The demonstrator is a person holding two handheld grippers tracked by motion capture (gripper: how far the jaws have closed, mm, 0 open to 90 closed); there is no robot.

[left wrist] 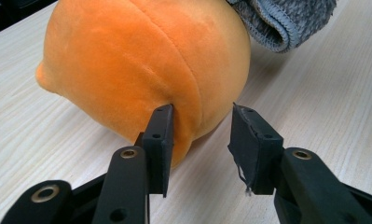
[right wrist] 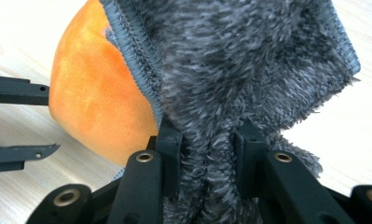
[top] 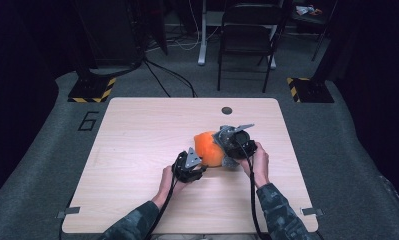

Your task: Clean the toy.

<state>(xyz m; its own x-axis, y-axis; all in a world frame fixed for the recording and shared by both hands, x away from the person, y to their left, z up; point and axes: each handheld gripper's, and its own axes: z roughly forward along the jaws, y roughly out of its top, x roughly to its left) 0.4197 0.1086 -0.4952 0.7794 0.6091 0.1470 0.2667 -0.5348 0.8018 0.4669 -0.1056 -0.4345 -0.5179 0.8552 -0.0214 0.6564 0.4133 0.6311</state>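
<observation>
Pale wood desk (top: 137,150) under dim light. Left gripper (left wrist: 200,140) stands with jaws apart — one pad touching the orange plush toy (left wrist: 141,60), nothing pinched. Right gripper (right wrist: 207,154) is clamped on a bunched grey fleece cloth (right wrist: 239,60) — just beside the toy, which rests on the desk near its middle.
</observation>
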